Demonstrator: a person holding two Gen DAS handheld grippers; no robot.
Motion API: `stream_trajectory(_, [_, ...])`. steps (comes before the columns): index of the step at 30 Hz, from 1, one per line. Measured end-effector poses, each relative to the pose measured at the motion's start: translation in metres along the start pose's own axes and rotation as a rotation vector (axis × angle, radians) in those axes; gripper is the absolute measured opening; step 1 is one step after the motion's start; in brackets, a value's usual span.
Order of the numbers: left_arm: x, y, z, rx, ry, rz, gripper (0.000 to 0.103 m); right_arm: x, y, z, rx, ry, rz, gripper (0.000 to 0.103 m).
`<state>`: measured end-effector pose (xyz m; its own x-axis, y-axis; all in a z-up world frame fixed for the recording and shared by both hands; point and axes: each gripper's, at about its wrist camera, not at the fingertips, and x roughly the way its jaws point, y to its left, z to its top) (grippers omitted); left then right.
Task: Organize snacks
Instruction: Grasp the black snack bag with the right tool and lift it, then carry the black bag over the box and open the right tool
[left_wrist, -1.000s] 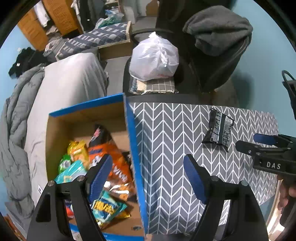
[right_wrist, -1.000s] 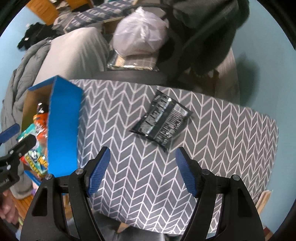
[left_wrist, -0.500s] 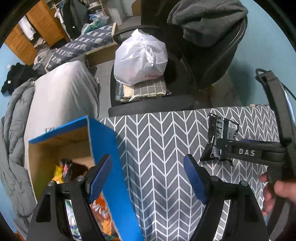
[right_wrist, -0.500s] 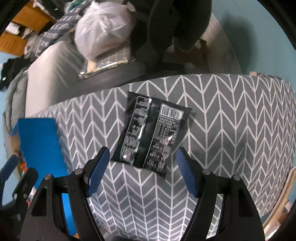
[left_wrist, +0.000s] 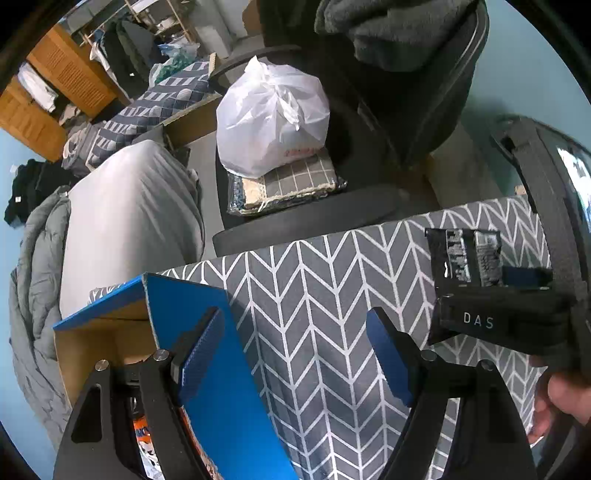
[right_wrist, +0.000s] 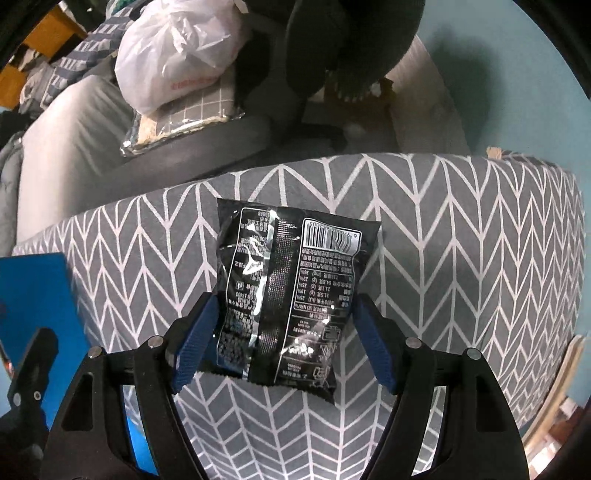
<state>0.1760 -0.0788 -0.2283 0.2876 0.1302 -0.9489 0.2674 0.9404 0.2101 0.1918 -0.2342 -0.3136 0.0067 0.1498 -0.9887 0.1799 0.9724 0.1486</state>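
Note:
A black snack packet lies flat, printed back up, on the grey chevron tablecloth. My right gripper is open, its blue fingers on either side of the packet's near end, not pressing it. In the left wrist view the packet shows at the right, partly hidden behind the right gripper. My left gripper is open and empty, its left finger over the wall of the blue cardboard box. Snack bags show inside the box.
Beyond the table's far edge stands a black chair with a white plastic bag on a checked cushion. A grey duvet-covered bed lies at the left. The blue box wall is left of the packet.
My right gripper has moved forward, so its fingers now straddle the black packet. My left gripper has swung right and up, away from the box's inside.

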Motion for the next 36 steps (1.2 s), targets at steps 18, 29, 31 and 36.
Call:
stream_trajectory(18, [-0.005, 0.014, -0.018, -0.035, 0.002, -0.033, 0.08, -0.004, 0.027, -0.008, -0.238, -0.039, -0.031, 0.043])
stream_trajectory(29, [-0.017, 0.025, -0.042, -0.071, 0.044, -0.078, 0.04, -0.033, 0.017, -0.035, -0.316, -0.082, -0.003, 0.025])
stream_trajectory(31, [-0.021, 0.029, -0.048, -0.092, 0.053, -0.087, 0.036, -0.04, 0.014, -0.041, -0.327, -0.093, 0.002, 0.025])
stream_trajectory(36, [-0.036, 0.038, -0.058, -0.136, 0.048, -0.107, 0.031, -0.06, 0.014, -0.057, -0.363, -0.122, 0.017, 0.025])
